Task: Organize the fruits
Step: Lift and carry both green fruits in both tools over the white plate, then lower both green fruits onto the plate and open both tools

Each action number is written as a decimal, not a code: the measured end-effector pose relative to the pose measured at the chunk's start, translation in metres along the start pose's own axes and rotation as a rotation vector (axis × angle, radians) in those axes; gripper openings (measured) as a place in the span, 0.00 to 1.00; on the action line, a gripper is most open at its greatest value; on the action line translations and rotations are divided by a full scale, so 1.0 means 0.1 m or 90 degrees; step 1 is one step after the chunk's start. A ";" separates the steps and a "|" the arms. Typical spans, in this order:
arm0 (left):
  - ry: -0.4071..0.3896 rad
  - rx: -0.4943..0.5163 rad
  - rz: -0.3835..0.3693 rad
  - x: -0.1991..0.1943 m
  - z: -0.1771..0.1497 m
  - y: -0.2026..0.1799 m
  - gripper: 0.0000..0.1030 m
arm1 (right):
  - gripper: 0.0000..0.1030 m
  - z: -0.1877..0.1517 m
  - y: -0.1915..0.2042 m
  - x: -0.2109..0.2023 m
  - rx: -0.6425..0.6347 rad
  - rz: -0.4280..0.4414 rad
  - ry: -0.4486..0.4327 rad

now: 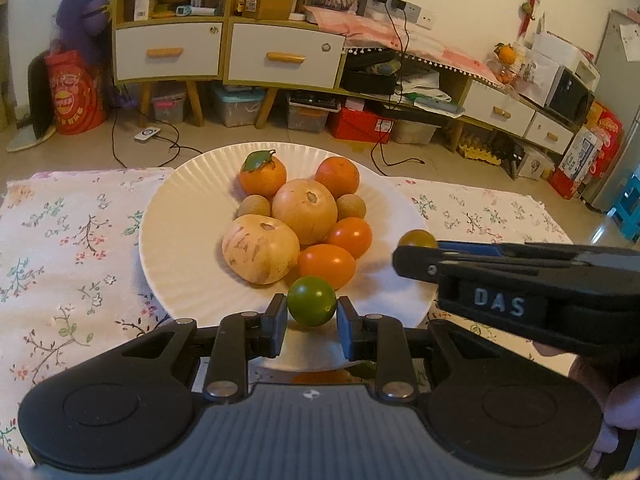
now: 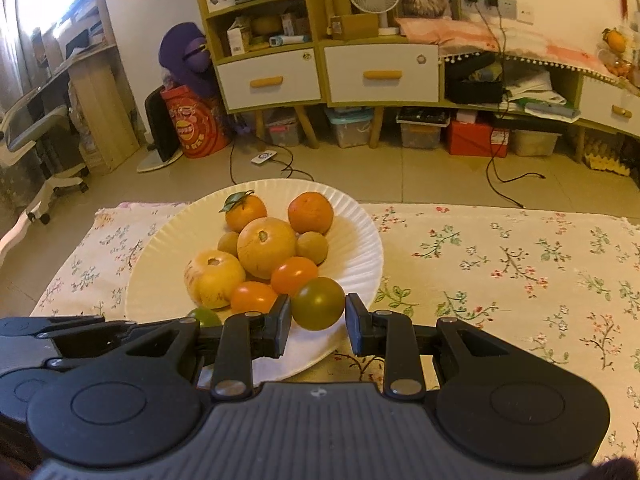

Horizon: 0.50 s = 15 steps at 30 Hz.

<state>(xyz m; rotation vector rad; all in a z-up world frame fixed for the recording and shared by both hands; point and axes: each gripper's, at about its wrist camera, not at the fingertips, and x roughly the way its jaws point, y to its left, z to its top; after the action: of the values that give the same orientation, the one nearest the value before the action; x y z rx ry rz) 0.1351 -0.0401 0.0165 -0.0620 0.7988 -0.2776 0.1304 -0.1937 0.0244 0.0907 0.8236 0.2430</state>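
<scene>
- Green tomato sits gripped between the left gripper jaws, over the plate rim.
- Olive tomato sits clamped in the right gripper jaws, above the plate's near edge.

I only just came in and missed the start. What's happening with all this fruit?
A person is sorting fruit with a handheld gripper in each hand. The left gripper is shut on a small green tomato at the near edge of the white plate. The right gripper is shut on an olive-brown tomato over the plate's right side. Already piled on the plate are two oranges, two large pale fruits, two small brown fruits and two orange tomatoes.
</scene>
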 end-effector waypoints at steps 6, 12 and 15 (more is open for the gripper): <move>-0.005 0.019 0.004 0.01 -0.01 0.00 0.03 | 0.25 0.01 0.00 0.06 -0.006 -0.002 0.008; -0.005 0.028 0.000 0.00 0.00 0.00 0.06 | 0.25 0.02 -0.02 0.08 -0.004 0.003 0.007; -0.002 0.029 -0.004 -0.01 0.01 0.00 0.10 | 0.25 0.02 0.00 0.09 -0.011 0.000 0.008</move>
<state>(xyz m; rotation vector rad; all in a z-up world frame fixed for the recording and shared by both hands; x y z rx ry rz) 0.1352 -0.0401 0.0176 -0.0219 0.7894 -0.3010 0.1373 -0.1912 0.0191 0.0732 0.8338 0.2514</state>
